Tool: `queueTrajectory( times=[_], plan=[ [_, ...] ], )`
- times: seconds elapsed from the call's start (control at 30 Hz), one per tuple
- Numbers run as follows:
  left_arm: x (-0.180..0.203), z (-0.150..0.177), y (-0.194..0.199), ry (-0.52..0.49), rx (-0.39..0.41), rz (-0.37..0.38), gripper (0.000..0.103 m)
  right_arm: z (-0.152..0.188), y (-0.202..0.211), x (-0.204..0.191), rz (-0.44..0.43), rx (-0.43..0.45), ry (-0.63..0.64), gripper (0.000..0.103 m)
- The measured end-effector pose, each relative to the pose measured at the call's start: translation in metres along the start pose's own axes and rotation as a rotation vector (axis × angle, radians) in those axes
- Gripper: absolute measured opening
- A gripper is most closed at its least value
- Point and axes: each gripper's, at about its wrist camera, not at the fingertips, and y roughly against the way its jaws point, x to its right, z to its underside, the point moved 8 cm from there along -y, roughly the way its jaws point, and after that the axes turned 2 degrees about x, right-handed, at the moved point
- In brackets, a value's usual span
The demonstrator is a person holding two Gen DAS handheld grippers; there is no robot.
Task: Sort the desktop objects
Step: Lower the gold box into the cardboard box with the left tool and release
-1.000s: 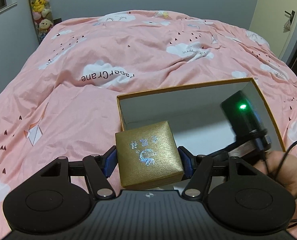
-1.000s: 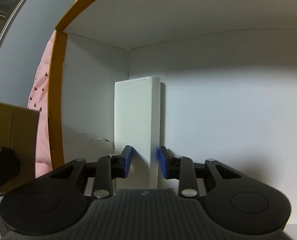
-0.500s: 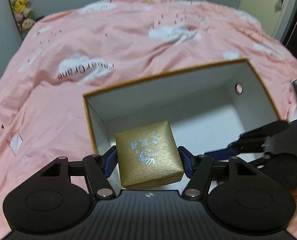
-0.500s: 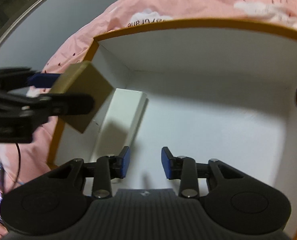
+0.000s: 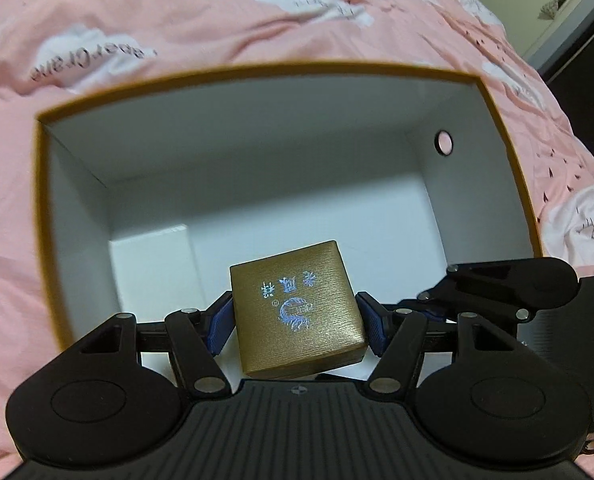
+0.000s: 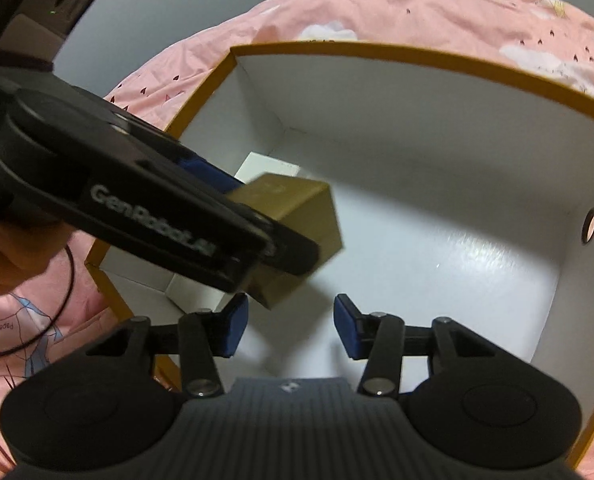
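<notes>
Gold box [image 5: 297, 316] now lower, over the open carton [image 5: 257, 80], clamped by my left gripper [image 5: 295, 318] | right gripper [image 6: 291, 330] opening, empty; white box [image 6: 271, 166] released inside | pink bedspread [image 5: 177, 12]

box [image 5: 81, 216] floor lies mostly bare; a white carton [image 6: 269, 166] fills its left corner.

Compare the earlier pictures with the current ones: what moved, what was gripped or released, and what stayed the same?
The right gripper let go of the white box, backed away, and its jaws are opening with nothing between them. The left gripper carried the gold box down into the large open box. Its grip stayed unchanged.
</notes>
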Motion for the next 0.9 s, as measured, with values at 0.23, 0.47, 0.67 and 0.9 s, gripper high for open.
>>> queueTrajectory(
  times=[0.23,0.47,0.67,0.9],
  plan=[
    [0.005,0.008,-0.015,-0.030,-0.053,0.001,0.074,0.011,-0.009,0.006,-0.042,-0.061,-0.099,0.032],
    [-0.002,0.013,-0.015,-0.032,-0.054,-0.002,0.077,0.016,-0.017,0.010,-0.043,-0.079,-0.161,0.023],
    [-0.007,0.013,-0.003,-0.031,-0.025,-0.017,0.079,0.013,-0.017,0.011,-0.048,-0.061,-0.183,0.018],
    [-0.013,0.012,0.029,-0.005,0.065,-0.019,0.079,0.006,-0.011,0.001,-0.031,-0.039,-0.142,0.031]
  ],
)
